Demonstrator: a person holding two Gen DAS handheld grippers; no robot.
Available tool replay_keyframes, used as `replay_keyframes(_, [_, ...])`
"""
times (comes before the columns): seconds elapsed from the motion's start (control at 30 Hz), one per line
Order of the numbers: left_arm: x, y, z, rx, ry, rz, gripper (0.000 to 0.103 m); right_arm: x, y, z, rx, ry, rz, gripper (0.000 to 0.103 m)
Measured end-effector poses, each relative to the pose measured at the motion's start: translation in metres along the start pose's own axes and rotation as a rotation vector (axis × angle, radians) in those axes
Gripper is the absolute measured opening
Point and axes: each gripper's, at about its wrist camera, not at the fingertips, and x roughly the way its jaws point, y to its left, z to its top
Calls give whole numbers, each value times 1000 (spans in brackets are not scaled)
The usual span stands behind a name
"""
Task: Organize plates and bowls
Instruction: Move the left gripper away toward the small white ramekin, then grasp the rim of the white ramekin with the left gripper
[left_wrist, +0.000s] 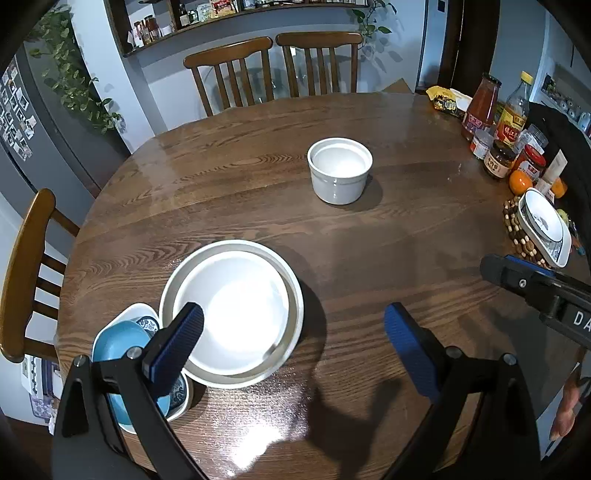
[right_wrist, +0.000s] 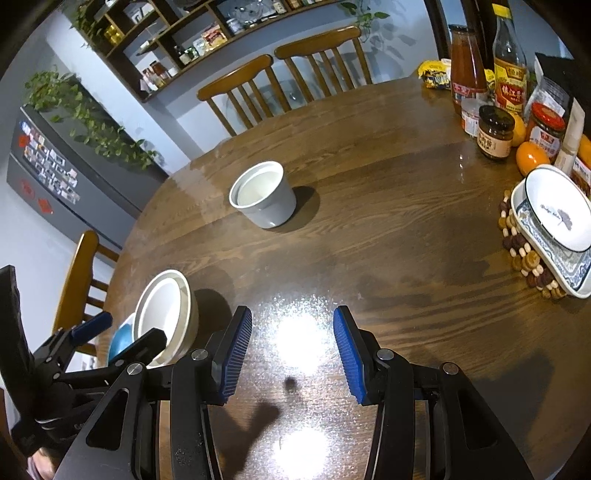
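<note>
Left wrist view had my left gripper (left_wrist: 293, 339) spread wide, ribbed blue pads empty, above glossy nested white bowls (left_wrist: 232, 314); my finger half hid a blue bowl (left_wrist: 122, 343). My right gripper (right_wrist: 291, 354) gaped over grainy wood

Near table centre: grey pot (left_wrist: 340, 170) (right_wrist: 264, 194), upright, straight-walled, white inside, alone, well apart from other dishes.

At near left edge: two nested white bowls (left_wrist: 232, 314) (right_wrist: 168, 317), round, shallow, smaller inside larger, upright. Just beside, touching on left: blue bowl (left_wrist: 122, 343) (right_wrist: 122, 338) atop patterned square dish (left_wrist: 179, 393), partly hidden.

At right edge: white round plate (right_wrist: 557, 208) (left_wrist: 541, 218), dark rim, small grey motif, tilted atop blue-patterned rectangular dish (right_wrist: 569, 269) (left_wrist: 550, 251), both resting on beaded trivet (right_wrist: 524, 254) (left_wrist: 517, 229).
</note>
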Motion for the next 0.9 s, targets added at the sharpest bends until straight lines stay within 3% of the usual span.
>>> replay_keyframes(0.37, [-27,1,31,18,-99,16,98,-17,15,26,-51,-47,31,47])
replay_keyframes(0.9, [-66,8,95,30,-239,4,98,-47,34,82,-124,-139,-8,47])
